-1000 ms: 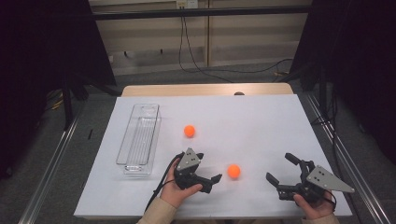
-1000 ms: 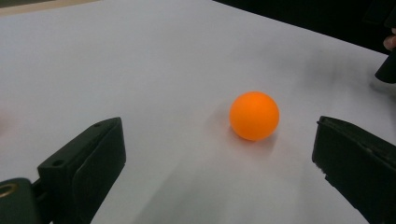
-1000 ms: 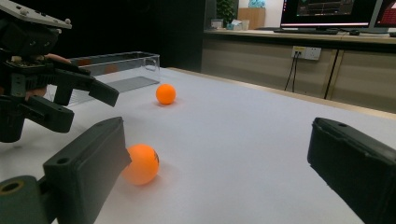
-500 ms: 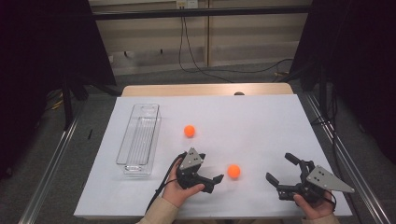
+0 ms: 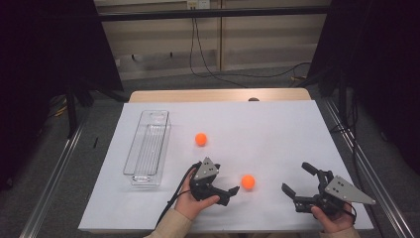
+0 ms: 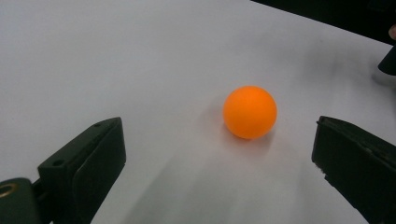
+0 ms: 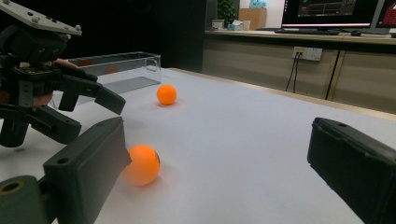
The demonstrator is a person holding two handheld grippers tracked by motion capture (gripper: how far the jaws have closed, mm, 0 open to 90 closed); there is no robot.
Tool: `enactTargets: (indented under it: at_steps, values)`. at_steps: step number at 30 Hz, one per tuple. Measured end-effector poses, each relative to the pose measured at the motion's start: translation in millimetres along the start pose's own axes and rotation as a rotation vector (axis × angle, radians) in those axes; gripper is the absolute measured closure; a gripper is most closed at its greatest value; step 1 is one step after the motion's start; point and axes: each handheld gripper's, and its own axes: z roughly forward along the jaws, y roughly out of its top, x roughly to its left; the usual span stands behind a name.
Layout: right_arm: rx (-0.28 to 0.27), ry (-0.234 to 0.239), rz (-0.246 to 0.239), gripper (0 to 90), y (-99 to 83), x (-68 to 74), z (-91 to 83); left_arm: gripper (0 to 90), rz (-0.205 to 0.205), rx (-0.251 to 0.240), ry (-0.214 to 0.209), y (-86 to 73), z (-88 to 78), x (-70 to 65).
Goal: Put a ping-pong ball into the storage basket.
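Two orange balls lie on the white table. The near ball (image 5: 248,181) (image 6: 250,112) (image 7: 141,164) rests just right of my left gripper (image 5: 229,194) (image 6: 217,144), which is open, with the ball ahead of its jaws and untouched. The far ball (image 5: 200,139) (image 7: 166,94) sits near the table's middle. My right gripper (image 5: 296,177) (image 7: 217,140) is open at the front right, pointing left at the near ball, and holds nothing. In the right gripper view, the left gripper (image 7: 95,119) shows at the left with its jaws apart.
A clear, long plastic container (image 5: 148,148) (image 7: 112,70) stands on the table's left side and looks empty. The white table sheet (image 5: 277,129) extends bare behind the balls. Dark walls, cables and metal rails surround the table.
My left gripper has edged slightly to the right toward the near ball. The right gripper and both balls have stayed where they were.
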Motion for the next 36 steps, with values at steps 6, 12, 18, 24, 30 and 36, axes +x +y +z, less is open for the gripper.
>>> enactTargets:
  at_steps: [6,12,18,24,30,36]
  values:
    - [0.000,0.000,-0.002,4.1,0.1,0.0,0.1,2.9,0.000,0.008,-0.004,0.4,2.5,-1.4]
    - [0.000,0.002,0.000,4.1,0.0,0.0,0.2,2.9,0.006,0.014,-0.013,1.2,5.6,-2.9]
    - [-0.001,0.002,0.000,4.1,0.0,0.0,0.3,2.9,0.011,0.023,-0.024,1.9,9.1,-4.9]
    - [0.000,0.001,0.001,4.1,0.0,-0.2,0.2,3.1,0.007,0.026,-0.020,3.0,11.6,-6.5]
    - [-0.001,0.002,0.002,4.1,0.0,-0.2,0.2,3.3,0.013,0.031,-0.023,3.5,15.3,-8.5]
    - [-0.001,0.002,0.002,4.1,0.0,-0.2,0.3,3.4,0.017,0.040,-0.023,4.1,17.8,-9.2]
